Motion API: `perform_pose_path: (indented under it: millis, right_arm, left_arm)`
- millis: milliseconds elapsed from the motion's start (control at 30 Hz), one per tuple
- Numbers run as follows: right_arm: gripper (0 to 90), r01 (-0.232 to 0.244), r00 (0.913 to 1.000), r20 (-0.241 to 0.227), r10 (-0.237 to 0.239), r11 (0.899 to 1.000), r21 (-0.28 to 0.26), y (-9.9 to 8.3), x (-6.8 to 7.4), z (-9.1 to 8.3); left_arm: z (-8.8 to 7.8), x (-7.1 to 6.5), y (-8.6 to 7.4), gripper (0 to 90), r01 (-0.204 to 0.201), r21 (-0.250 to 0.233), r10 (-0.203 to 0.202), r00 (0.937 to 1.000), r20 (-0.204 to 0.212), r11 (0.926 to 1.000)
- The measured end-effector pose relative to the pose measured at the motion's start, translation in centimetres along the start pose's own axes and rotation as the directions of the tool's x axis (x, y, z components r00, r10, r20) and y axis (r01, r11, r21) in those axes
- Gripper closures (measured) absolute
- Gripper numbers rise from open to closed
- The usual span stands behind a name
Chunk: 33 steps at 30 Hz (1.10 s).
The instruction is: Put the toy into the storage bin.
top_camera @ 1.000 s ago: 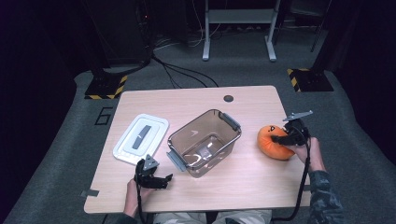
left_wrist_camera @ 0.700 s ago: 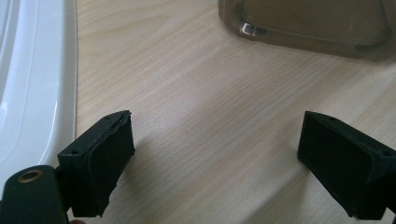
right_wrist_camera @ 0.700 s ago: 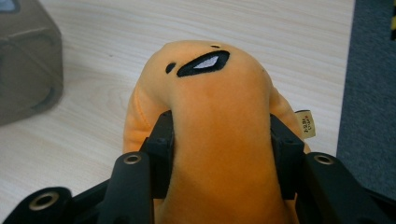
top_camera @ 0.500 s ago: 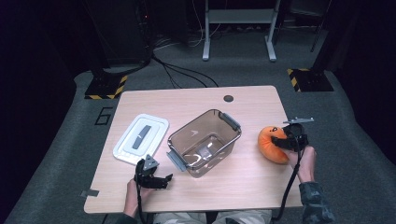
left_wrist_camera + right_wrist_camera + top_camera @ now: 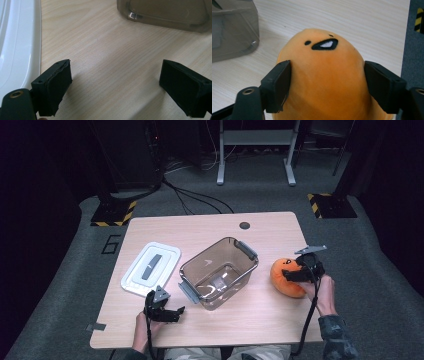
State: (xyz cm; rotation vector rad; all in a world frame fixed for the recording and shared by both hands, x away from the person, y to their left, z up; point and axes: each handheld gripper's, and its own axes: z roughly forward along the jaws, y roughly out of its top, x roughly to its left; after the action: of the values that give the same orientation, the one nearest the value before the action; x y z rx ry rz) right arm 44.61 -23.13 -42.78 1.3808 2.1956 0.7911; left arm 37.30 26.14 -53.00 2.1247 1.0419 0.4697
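- The table (image 5: 260, 320) bears a clear brown bin (image 5: 220, 272) at its middle.
- A white lid (image 5: 152, 267) lies left of the bin.
- An orange plush toy (image 5: 282, 276) sits right of the bin, near the table's edge.
- The right gripper (image 5: 292, 275) straddles the plush, jaws just opened, pads beside its flanks.
- The left gripper (image 5: 172, 312), in front of the bin's left corner, stands spread over bare wood.

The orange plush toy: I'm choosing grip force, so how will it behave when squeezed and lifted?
The orange plush toy looks soft and stuffed, so it will probably squash between the right gripper's jaws. Its fuzzy fabric should resist slipping. Its rounded shape may wobble or roll if nudged.
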Motion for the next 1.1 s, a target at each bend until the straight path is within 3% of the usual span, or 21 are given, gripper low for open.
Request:
perform_pose_path:
  millis: [133, 300, 367, 467, 567, 667, 767, 900, 1100]
  right_arm:
    - [13.0, 0.036, 0.998, -0.051, -0.036, 0.999, 0.003, 0.5, -1.2, 0.1]
    - [4.9, 0.045, 0.9864, -0.16, -0.038, 0.998, 0.039, 0.8, -3.1, 1.5]
    - [6.8, 0.06, 0.9743, -0.221, -0.046, 0.997, 0.055, 0.7, -3.6, 2.1]
    - [9.8, 0.091, 0.9609, -0.268, -0.068, 0.993, 0.073, 0.4, -3.5, 2.8]
    - [18.7, 0.123, 0.9516, -0.292, -0.095, 0.989, 0.078, 0.1, -3.1, 3.0]
    - [31.1, 0.167, 0.9498, -0.281, -0.138, 0.983, 0.083, -0.1, -2.5, 2.9]
    - [40.5, 0.176, 0.9543, -0.261, -0.146, 0.98, 0.096, -0.1, -2.0, 2.6]
    - [49.8, 0.164, 0.9676, -0.209, -0.142, 0.983, 0.088, -0.5, -1.1, 2.2]
    - [57.4, 0.102, 0.9874, -0.127, -0.095, 0.993, 0.053, -0.8, -0.3, 1.2]
  left_arm:
    - [0.0, 0.0, 0.0, 10.5, 0.0, 0.0, 0.0, 1.0, 0.0, 1.0]
    - [0.0, 0.0, 0.0, 10.5, 0.0, 0.0, 0.0, 1.0, 0.0, 1.0]
    - [0.0, 0.0, 0.0, 10.4, 0.0, 0.0, 0.0, 1.0, 0.0, 1.0]
    - [0.0, 0.0, 0.0, 10.5, 0.0, 0.0, 0.0, 1.0, 0.0, 1.0]
    - [0.0, 0.0, 0.0, 10.5, 0.0, 0.0, 0.0, 1.0, 0.0, 1.0]
    - [0.0, 0.0, 0.0, 10.5, 0.0, 0.0, 0.0, 1.0, 0.0, 1.0]
    - [0.0, 0.0, 0.0, 10.5, 0.0, 0.0, 0.0, 1.0, 0.0, 1.0]
    - [0.0, 0.0, 0.0, 10.4, 0.001, 0.0, -0.001, 1.0, 0.0, 1.0]
    - [0.0, 0.0, 0.0, 10.5, 0.006, -0.004, -0.006, 1.0, 0.0, 1.0]
